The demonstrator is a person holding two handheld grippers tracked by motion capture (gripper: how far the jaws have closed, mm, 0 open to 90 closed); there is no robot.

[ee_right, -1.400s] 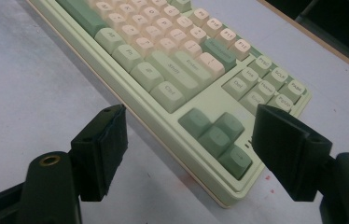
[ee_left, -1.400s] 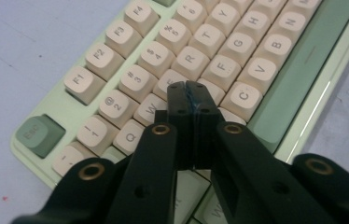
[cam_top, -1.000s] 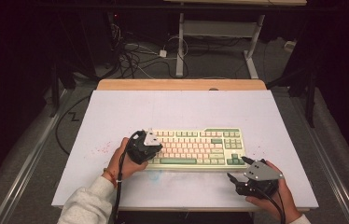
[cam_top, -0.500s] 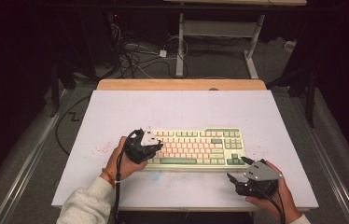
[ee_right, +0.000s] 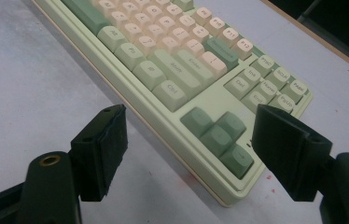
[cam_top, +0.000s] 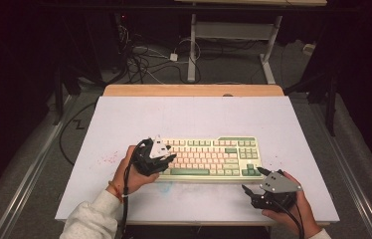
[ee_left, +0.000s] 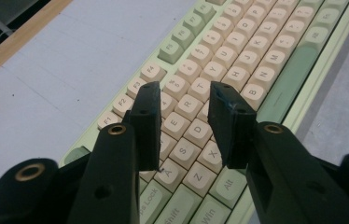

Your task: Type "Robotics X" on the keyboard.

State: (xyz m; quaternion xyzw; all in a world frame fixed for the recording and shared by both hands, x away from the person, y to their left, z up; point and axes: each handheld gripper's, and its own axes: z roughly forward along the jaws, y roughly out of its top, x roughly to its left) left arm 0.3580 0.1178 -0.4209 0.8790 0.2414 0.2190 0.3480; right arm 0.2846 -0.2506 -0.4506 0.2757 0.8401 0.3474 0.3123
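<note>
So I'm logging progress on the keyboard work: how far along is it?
Nothing looks finished: every key on the keyboard sits in place. In hand: the left gripper hovers over the letter keys, its jaws just opening with nothing between them. The right gripper waits open at the arrow-key corner. Any key work remains.

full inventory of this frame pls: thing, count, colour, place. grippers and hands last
keyboard: 1, pale green case, cream and green keys, middle of the board.
board: 1, white with faint red specks, covers the table.
table: 1, wood edge along the far side.
desk frame: 1, white legs, on the floor beyond.
cables: a tangle, black and white, on the floor beyond.
left gripper: 1, black, over the keyboard's left keys, jaws just been opening, nothing between.
right gripper: 1, black, open near the keyboard's right corner.
hands: 2, one on each gripper.
</note>
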